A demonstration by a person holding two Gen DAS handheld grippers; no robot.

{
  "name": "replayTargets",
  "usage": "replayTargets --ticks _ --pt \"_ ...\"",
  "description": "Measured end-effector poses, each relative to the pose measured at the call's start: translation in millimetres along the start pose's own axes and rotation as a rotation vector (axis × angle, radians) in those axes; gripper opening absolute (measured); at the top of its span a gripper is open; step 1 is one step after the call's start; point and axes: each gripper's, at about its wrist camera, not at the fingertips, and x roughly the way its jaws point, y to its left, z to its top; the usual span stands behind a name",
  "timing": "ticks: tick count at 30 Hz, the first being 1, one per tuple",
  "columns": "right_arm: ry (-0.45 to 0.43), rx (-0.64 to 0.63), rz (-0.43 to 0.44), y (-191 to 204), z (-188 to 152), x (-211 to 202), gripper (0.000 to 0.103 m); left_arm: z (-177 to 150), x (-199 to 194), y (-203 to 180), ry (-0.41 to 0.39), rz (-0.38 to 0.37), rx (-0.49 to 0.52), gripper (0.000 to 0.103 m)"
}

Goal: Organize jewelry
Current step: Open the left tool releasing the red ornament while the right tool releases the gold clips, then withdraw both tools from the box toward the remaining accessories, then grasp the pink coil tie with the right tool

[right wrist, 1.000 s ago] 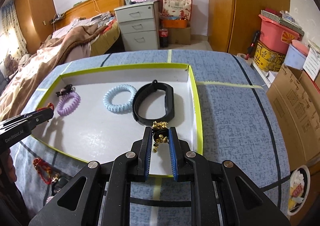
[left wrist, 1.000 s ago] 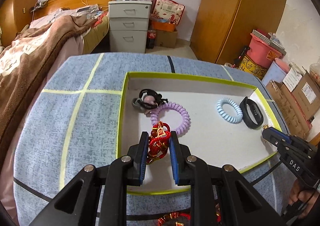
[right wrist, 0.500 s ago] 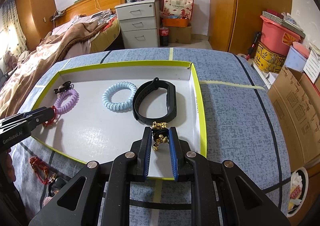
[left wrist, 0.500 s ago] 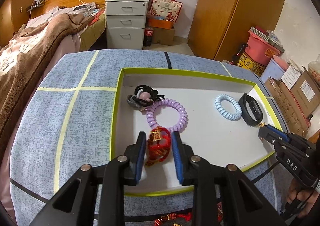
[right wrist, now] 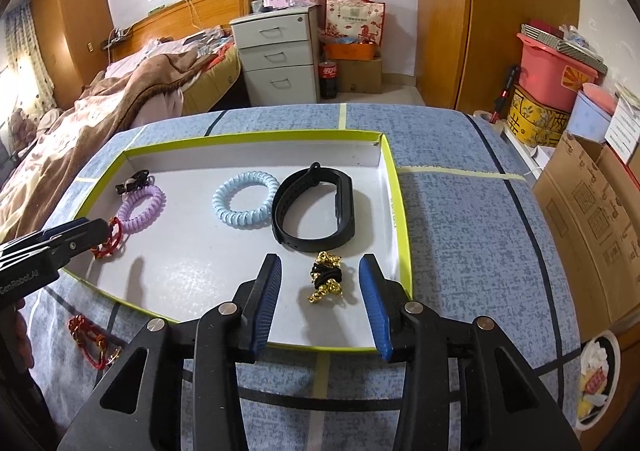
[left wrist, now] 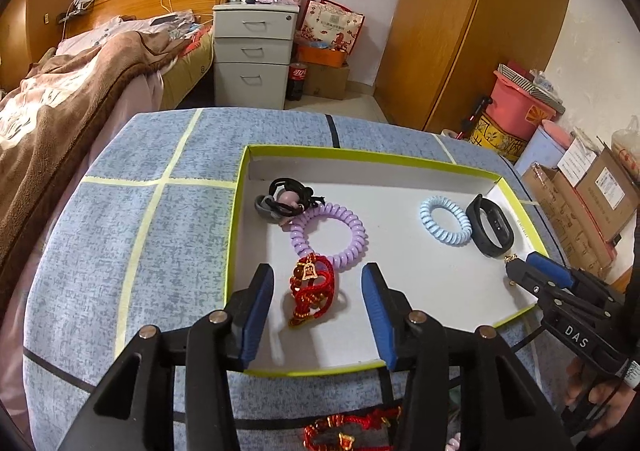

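Observation:
A white tray with a lime rim (left wrist: 240, 211) (right wrist: 404, 251) lies on the blue table. My left gripper (left wrist: 318, 315) is open, and a red knotted bracelet (left wrist: 314, 289) lies on the tray floor between its fingers. My right gripper (right wrist: 324, 299) is open around a black-and-gold hair tie (right wrist: 327, 281) lying in the tray. The tray also holds a purple coil tie (left wrist: 328, 235), a light blue coil tie (right wrist: 245, 204), a black wristband (right wrist: 316, 207) and black hair ties (left wrist: 286, 199).
Another red bracelet (right wrist: 90, 337) lies on the tablecloth outside the tray's near edge; it also shows in the left wrist view (left wrist: 348, 429). A bed (left wrist: 60, 91), grey drawers (left wrist: 252, 55), a wardrobe (left wrist: 480, 31) and boxes (right wrist: 592, 203) surround the table.
Both grippers have opened. The left let go of the red bracelet and the right let go of the black-and-gold tie; both items now lie on the tray floor.

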Motion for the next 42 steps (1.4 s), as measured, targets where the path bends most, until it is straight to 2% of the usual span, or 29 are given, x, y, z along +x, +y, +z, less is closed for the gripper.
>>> replayTargets --ticks 4,17,22,42 --pt "-0.021 0.015 0.002 -1.0 -1.6 -9.0 0.042 -1.7 -10.9 -1.2 -0.022 -0.009 0.008 0.052" --pt "-0.071 0.003 0.069 12.7 -26.4 -49.6 0.042 -25.5 -60.0 4.9 -0.072 -0.002 0.010 0.054" --pt "-0.059 -0.013 0.095 23.6 -40.8 -57.0 0.042 -39.9 -71.3 11.1 -0.072 -0.001 -0.026 0.054" --pt "0.011 -0.065 0.224 59.3 -83.9 -68.4 0.042 -85.8 -94.4 24.9 -0.060 -0.004 -0.062 0.055"
